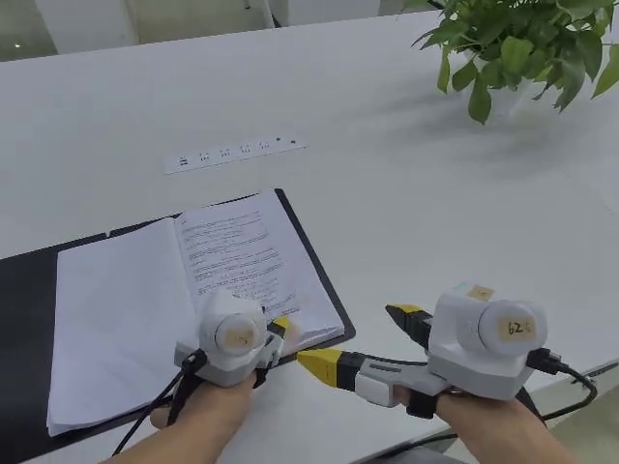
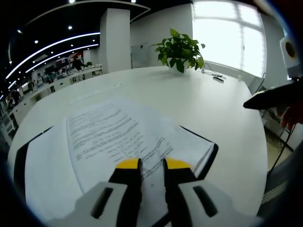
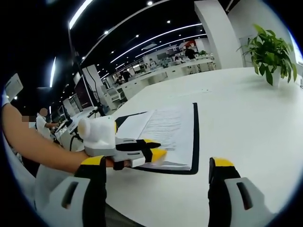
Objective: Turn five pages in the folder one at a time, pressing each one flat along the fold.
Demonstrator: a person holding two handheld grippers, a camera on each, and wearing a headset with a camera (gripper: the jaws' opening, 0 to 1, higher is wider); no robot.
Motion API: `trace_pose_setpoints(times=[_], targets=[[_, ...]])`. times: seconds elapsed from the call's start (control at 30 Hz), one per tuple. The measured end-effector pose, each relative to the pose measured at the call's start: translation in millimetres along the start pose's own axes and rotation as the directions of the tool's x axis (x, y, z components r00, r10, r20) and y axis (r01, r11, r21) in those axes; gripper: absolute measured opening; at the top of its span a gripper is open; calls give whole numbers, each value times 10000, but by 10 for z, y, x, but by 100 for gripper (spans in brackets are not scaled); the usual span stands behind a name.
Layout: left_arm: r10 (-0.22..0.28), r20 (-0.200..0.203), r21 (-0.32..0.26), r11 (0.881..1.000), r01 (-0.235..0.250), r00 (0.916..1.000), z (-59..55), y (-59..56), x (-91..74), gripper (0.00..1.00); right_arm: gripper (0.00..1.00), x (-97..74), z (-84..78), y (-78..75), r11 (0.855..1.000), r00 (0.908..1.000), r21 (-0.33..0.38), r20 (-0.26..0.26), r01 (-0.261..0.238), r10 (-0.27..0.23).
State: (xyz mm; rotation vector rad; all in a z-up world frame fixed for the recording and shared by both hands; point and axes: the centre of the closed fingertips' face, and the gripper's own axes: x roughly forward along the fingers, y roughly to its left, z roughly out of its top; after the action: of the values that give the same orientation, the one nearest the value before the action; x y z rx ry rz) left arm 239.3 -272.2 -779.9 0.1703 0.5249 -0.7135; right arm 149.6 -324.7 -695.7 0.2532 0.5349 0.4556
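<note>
Nearest, right gripper [image 1: 363, 338]: held off the near right corner of the folder [image 1: 19, 329], over bare white table [image 1: 435, 193], jaws spread wide, nothing between them. Left gripper [image 1: 279, 329]: just left of it, tips at the near right corner of the printed page [image 1: 242, 251], jaws pressed almost together with a thin slit; cannot tell if a sheet is caught. Black folder lies open and flat at near left, blank sheet [image 1: 116, 309] on its left side, printed page on its right; socket strip [image 1: 232, 152] beyond it, potted plant [image 1: 513, 43] at far right.
</note>
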Motion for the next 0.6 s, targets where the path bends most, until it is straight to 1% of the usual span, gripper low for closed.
trace_pose_setpoints(times=[0.1,0.17,0.23,0.37,0.47,0.5,0.53,0.6], targets=[[85,-20,-187,9998,-86,10000,-1,13,2,13,87,62,-4,-32,10000,10000,45,-69,-71,71],[61,-20,-143,9999,-61,10000,1,18,4,13,85,128,8,-50,9997,9997,54,-135,-224,225],[40,-37,-177,9998,-41,10000,2,23,8,13,82,216,26,-76,9992,9989,-42,-277,-392,391],[59,-28,-227,9997,-60,10000,1,23,11,13,75,416,111,-126,9965,9958,-174,-418,-818,810],[54,-8,-210,9998,-54,10000,2,22,12,13,67,562,160,-165,9933,9918,-198,-605,-1139,1125],[50,-4,-193,9998,-50,10000,1,21,12,13,63,623,168,-197,9928,9905,-166,-712,-1190,1176],[50,4,-193,9998,-50,10000,2,21,13,13,60,660,176,-221,9928,9906,-175,-709,-1188,1173],[53,4,-202,9998,-52,10000,2,20,16,13,55,751,166,-271,9919,9882,-106,-876,-1269,1255]])
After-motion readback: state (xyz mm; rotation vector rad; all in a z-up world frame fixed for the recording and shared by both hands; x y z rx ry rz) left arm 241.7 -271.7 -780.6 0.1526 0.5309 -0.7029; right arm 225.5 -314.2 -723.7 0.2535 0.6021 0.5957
